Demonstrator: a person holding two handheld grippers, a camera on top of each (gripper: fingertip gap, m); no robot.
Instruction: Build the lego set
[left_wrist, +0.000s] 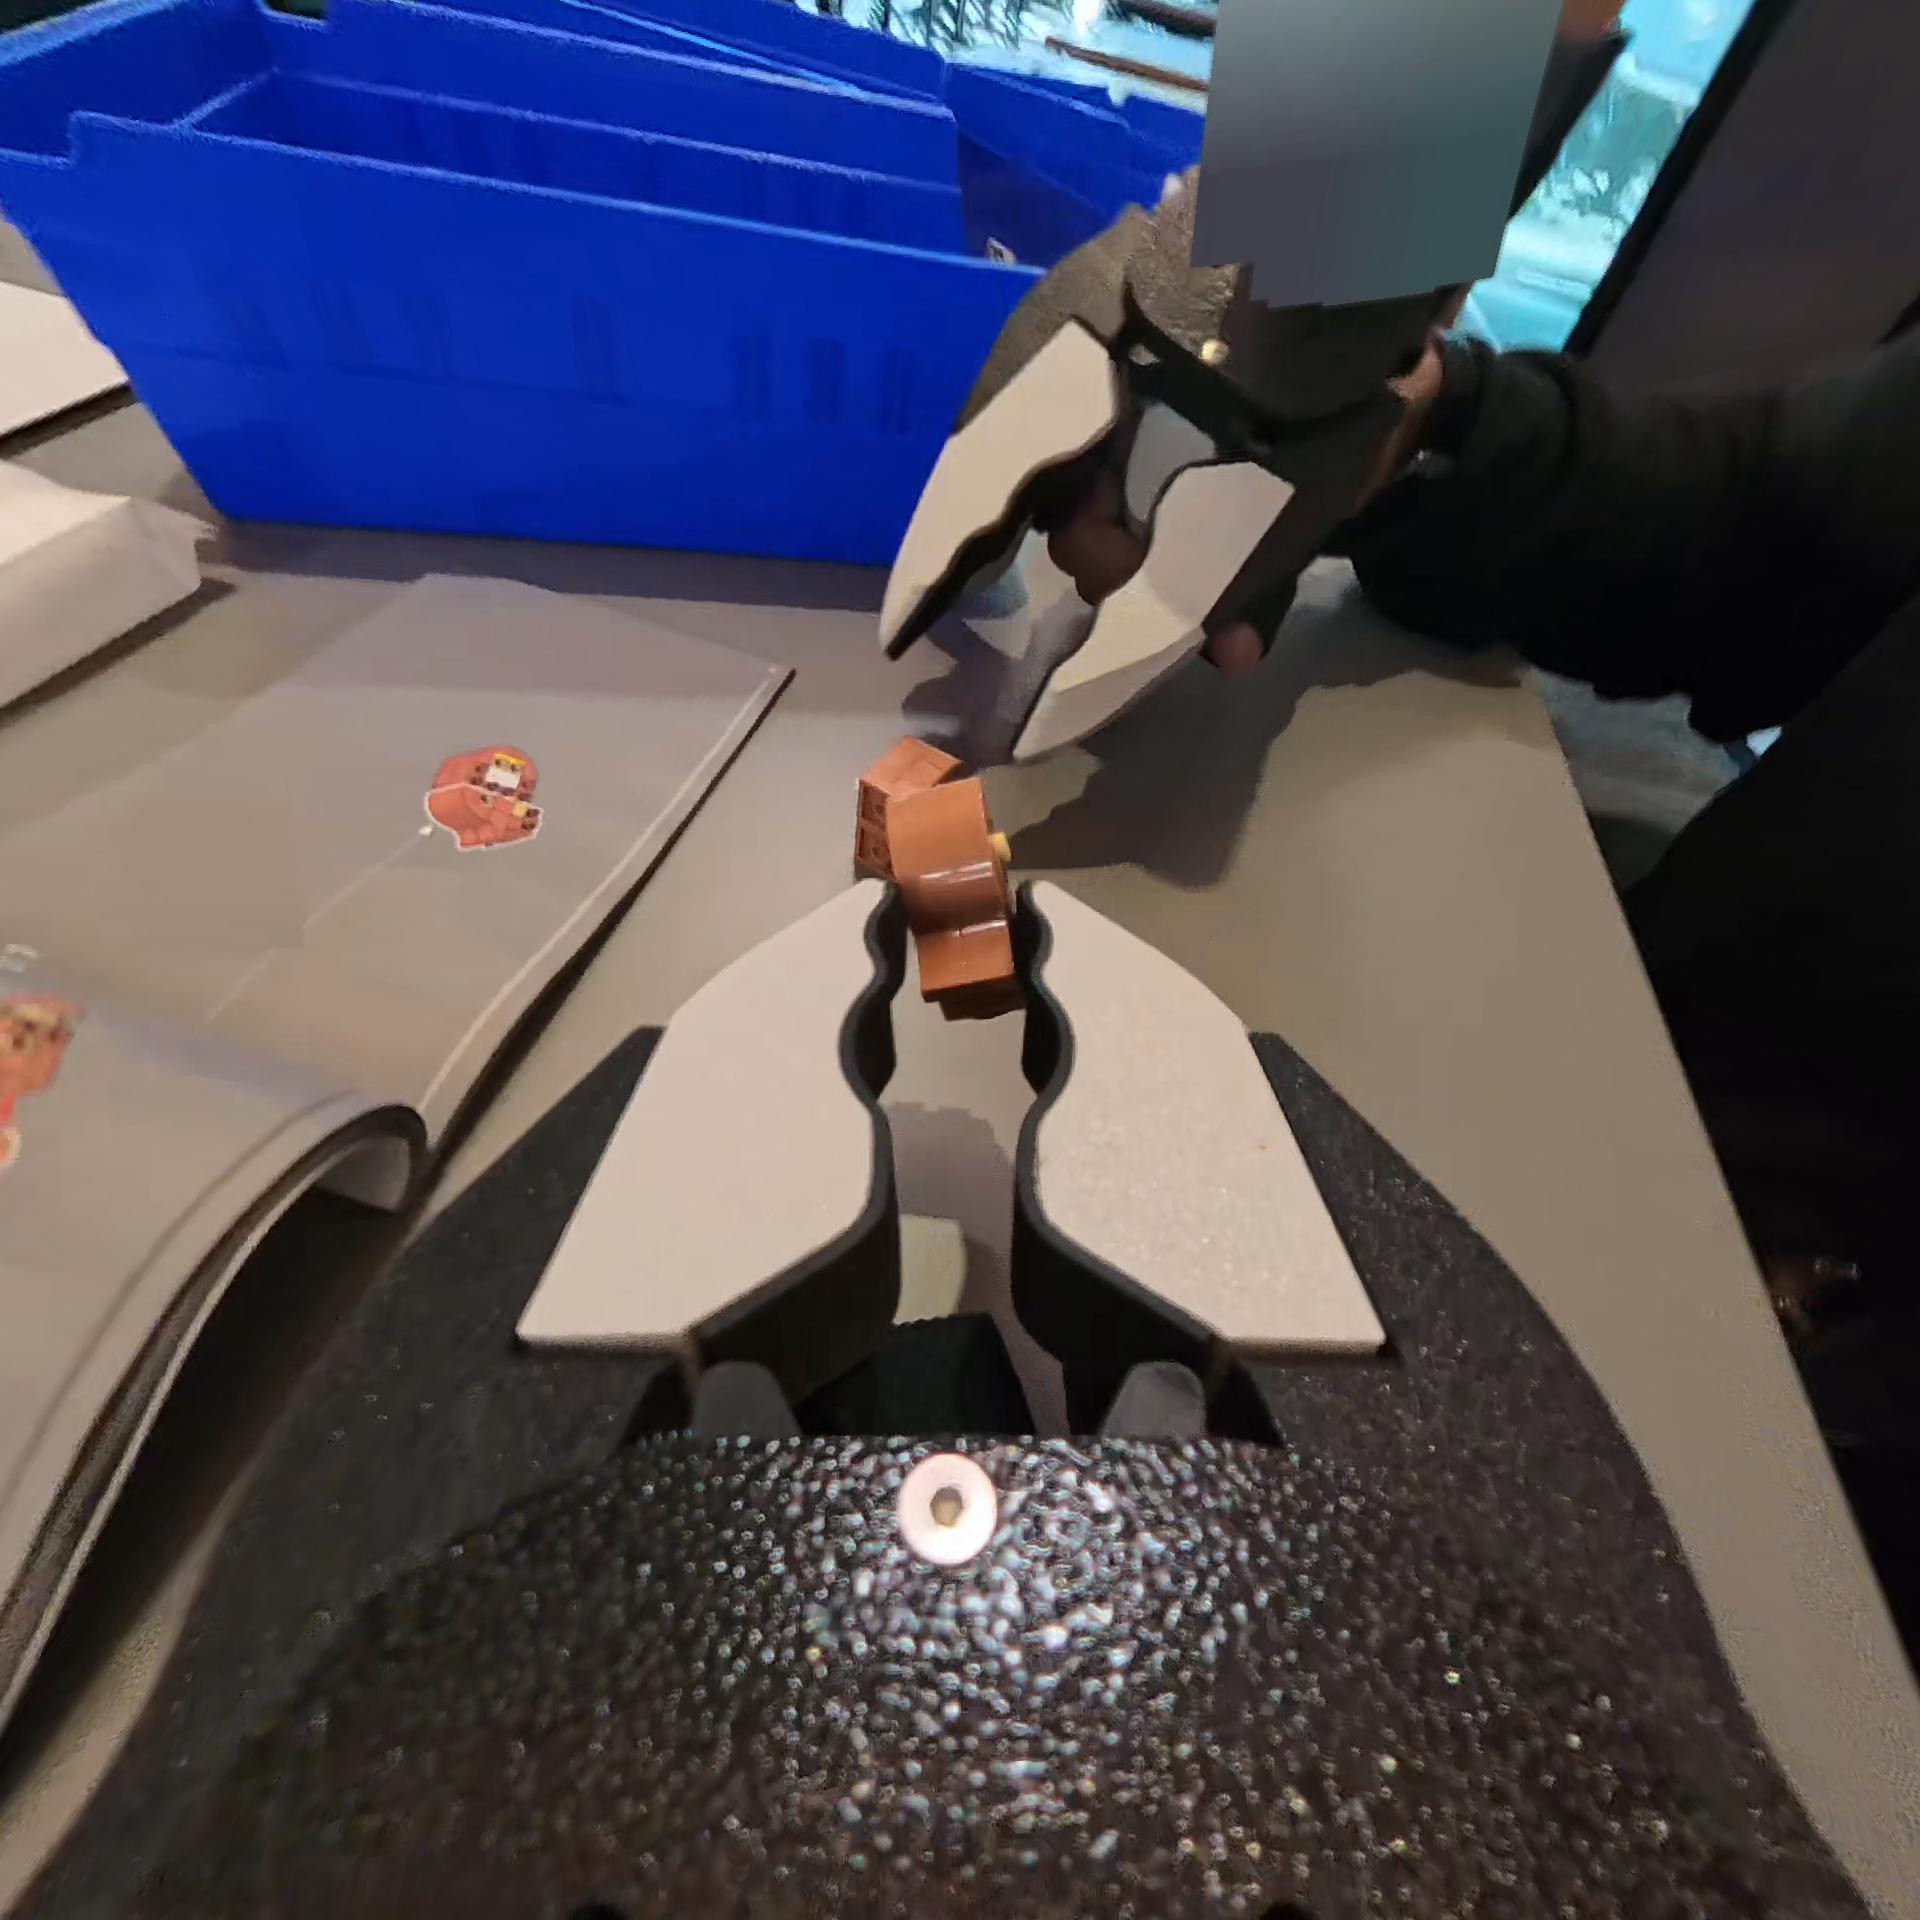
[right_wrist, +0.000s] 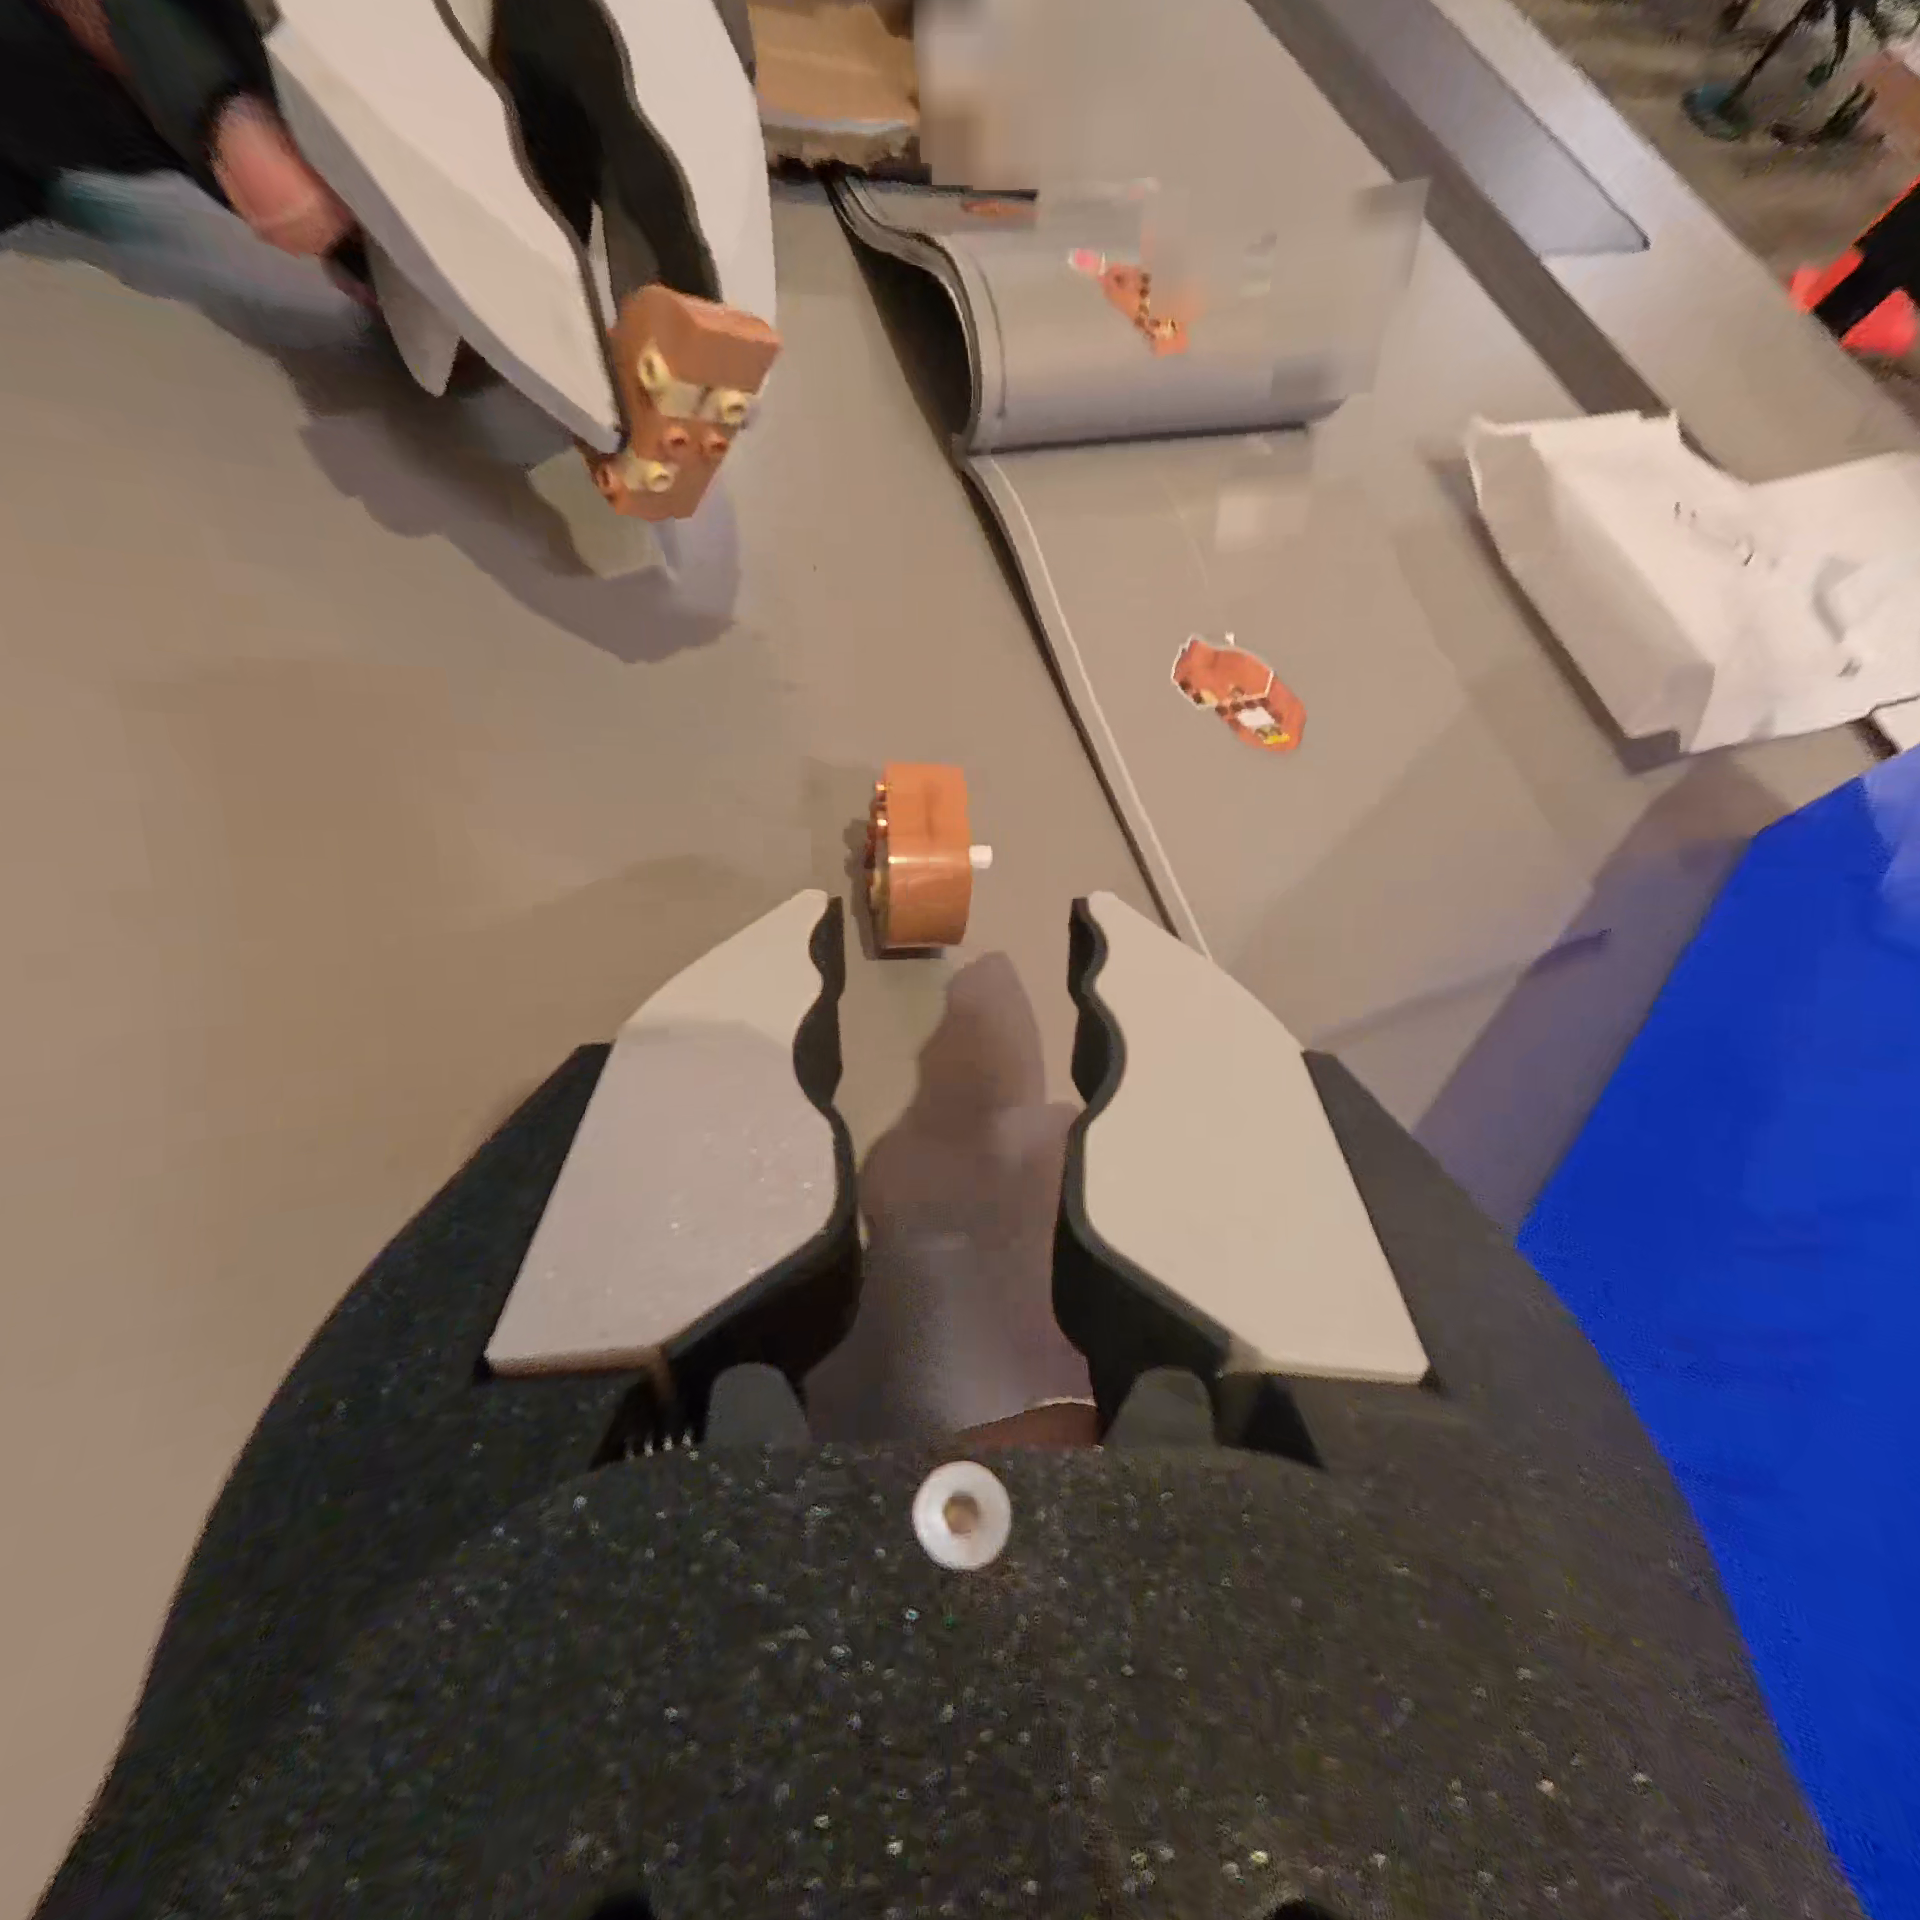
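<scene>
Left wrist view shows the left gripper (left_wrist: 951, 940) with fingers (left_wrist: 1122, 1039) pressed on one brown brick assembly (left_wrist: 951, 894), lifted off the surface (left_wrist: 1299, 1039). Right gripper (right_wrist: 948, 920) stands open just before a second brown brick piece (right_wrist: 920, 862) resting there. Farther: one open booklet (left_wrist: 416, 831), blue bins (left_wrist: 520, 343).

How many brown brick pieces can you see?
2. One piece sits clamped in the left gripper; the other piece rests on the table ahead of the open right gripper. The blue bin may hide more.
</scene>
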